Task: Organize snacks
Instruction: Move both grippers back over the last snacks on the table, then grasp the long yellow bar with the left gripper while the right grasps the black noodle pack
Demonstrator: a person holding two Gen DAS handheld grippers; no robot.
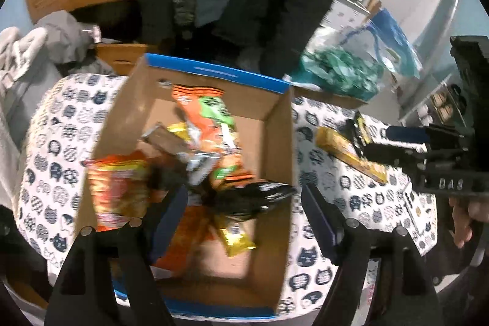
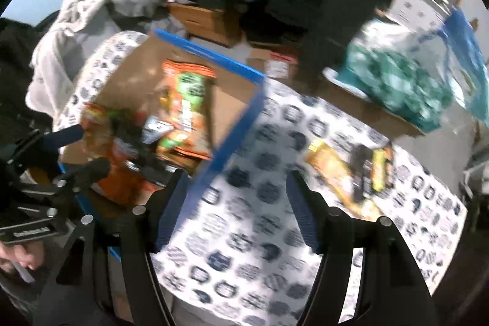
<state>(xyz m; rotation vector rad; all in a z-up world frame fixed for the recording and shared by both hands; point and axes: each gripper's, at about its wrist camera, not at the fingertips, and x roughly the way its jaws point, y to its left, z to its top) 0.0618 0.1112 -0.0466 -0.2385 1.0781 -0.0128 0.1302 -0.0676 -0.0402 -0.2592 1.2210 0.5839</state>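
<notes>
An open cardboard box with a blue rim (image 1: 275, 142) (image 2: 214, 51) holds several snack packs: an orange and green bag (image 1: 207, 115) (image 2: 186, 103), a red-orange pack (image 1: 119, 185), a black pack (image 1: 253, 197) and a yellow pack (image 1: 238, 237). My left gripper (image 1: 244, 197) is open and empty just above the box. My right gripper (image 2: 238, 191) is open and empty over the tablecloth, right of the box. A yellow snack bar (image 1: 348, 155) (image 2: 336, 170) and a black and yellow pack (image 1: 360, 127) (image 2: 373, 167) lie on the table to the right.
The table wears a white cloth with dark cat faces (image 1: 61, 142) (image 2: 259, 234). A clear bag of green wrapped sweets (image 1: 339, 75) (image 2: 397, 84) sits on a cardboard box behind. Grey clothes (image 1: 30, 57) lie left, dark coats hang behind.
</notes>
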